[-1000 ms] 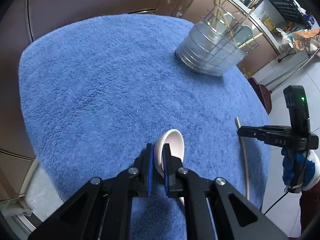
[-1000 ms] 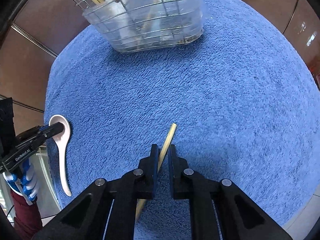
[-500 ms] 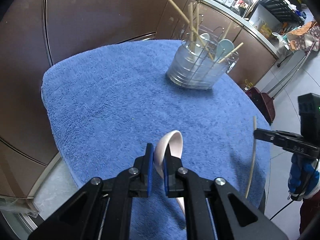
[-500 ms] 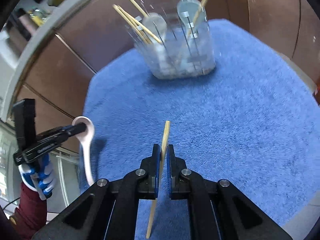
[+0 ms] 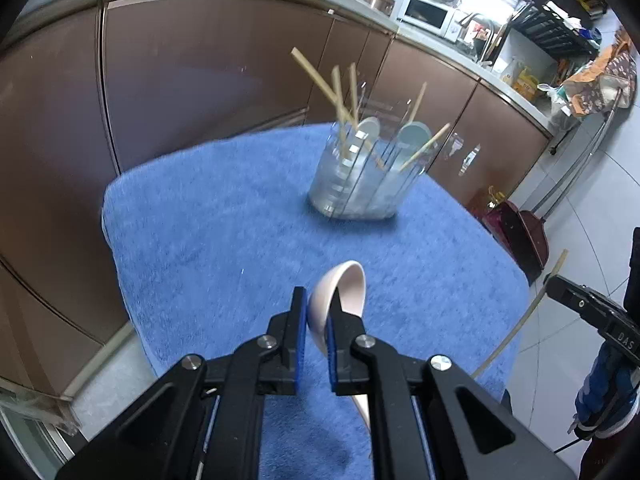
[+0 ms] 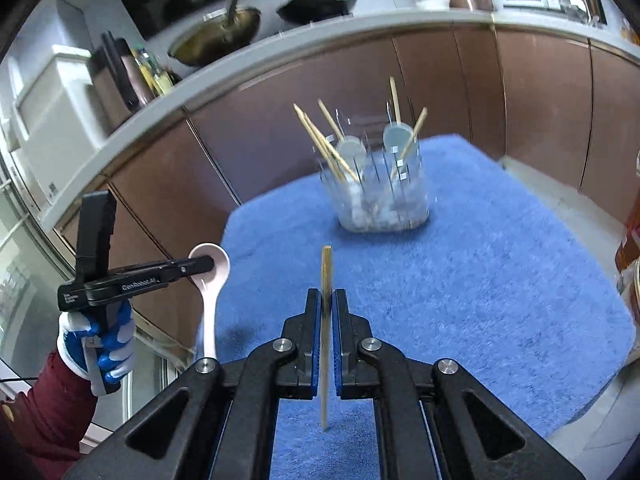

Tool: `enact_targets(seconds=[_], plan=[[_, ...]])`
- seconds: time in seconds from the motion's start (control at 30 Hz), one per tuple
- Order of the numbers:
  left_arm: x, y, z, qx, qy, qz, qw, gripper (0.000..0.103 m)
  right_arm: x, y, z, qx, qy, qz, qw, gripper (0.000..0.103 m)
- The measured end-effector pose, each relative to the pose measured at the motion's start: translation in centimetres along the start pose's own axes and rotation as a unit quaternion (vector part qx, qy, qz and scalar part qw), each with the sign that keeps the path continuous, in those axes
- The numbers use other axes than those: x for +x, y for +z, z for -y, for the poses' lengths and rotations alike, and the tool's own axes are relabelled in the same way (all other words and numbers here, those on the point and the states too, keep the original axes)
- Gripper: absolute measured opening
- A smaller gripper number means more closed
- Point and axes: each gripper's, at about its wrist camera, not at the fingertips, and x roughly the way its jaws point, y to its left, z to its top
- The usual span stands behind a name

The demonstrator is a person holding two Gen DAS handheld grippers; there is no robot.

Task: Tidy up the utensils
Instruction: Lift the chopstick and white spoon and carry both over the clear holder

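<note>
Above the blue towel-covered counter (image 5: 224, 240) | left gripper (image 5: 316, 320) is pinching a white ceramic spoon (image 5: 344, 292) | right gripper (image 6: 328, 312) is clamping a wooden chopstick (image 6: 326, 272) | step: carrying both | next: lining up over the clear wire-framed utensil holder (image 6: 384, 196) ahead.

White spoon (image 5: 344, 292), tan chopstick (image 6: 327, 280), plain blue towel (image 5: 224, 248), brown cabinets (image 5: 200, 80).

Brown glossy cabinet fronts (image 6: 440, 92) curve behind the table (image 5: 224, 240), which wears a fluffy blue cover. Up on the pale countertop (image 6: 280, 40), dark pans (image 6: 316, 4) sit by a white microwave (image 5: 430, 14). Light grey floor tiles (image 5: 588, 184) gleam to the right, beside a black wire rack (image 5: 556, 28).
</note>
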Motion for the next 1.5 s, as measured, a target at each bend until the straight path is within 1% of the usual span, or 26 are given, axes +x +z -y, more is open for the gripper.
enact_targets(seconds=[0.17, 0.27, 0.47, 0.57, 0.67, 0.73, 0.83, 0.97, 1.13, 1.27, 1.5], plan=[[-1.2, 1.9, 2.1, 0.012, 0.012, 0.027, 0.9995, 0.008, -2.2, 1.3, 0.0, -0.004, 0.008, 0.048, 0.999, 0.005], [-1.6, 3.6, 3.3, 0.014, 0.017, 0.046, 0.9987, 0.008, -3.4, 2.5, 0.1, -0.006, 0.012, 0.076, 0.997, 0.005], [-2.4, 8.5, 6.0, 0.018, 0.024, 0.104, 0.9941, 0.008, -5.4, 6.4, 0.5, -0.015, 0.014, 0.128, 0.992, 0.005], [-2.8, 11.3, 7.5, 0.022, 0.033, 0.146, 0.9885, 0.008, -6.0, 8.8, 0.8, -0.018, 0.014, 0.159, 0.987, 0.005], [-2.5, 13.7, 8.6, 0.02, 0.048, 0.189, 0.9806, 0.008, -6.3, 11.2, 0.9, -0.026, 0.009, 0.19, 0.981, 0.005], [-1.9, 15.2, 9.2, 0.018, 0.058, 0.214, 0.9749, 0.008, -5.9, 12.8, 1.0, -0.028, 0.007, 0.208, 0.978, 0.005], [-0.2, 16.9, 10.1, 0.015, 0.078, 0.242, 0.9671, 0.008, -4.8, 14.9, 1.2, -0.036, -0.003, 0.225, 0.974, 0.005], [2.9, 18.6, 11.0, 0.019, 0.104, 0.262, 0.9594, 0.008, -2.6, 16.9, 2.0, -0.041, -0.01, 0.229, 0.973, 0.005], [6.5, 19.4, 11.3, 0.02, 0.12, 0.265, 0.9565, 0.008, 0.4, 18.0, 2.8, -0.046, -0.027, 0.227, 0.972, 0.005], [8.7, 19.3, 11.0, 0.021, 0.13, 0.265, 0.9552, 0.008, 2.6, 17.9, 3.5, -0.049, -0.039, 0.223, 0.973, 0.005], [11.2, 18.8, 10.8, 0.016, 0.141, 0.268, 0.953, 0.008, 6.0, 16.7, 4.9, -0.034, -0.032, 0.208, 0.977, 0.005]])
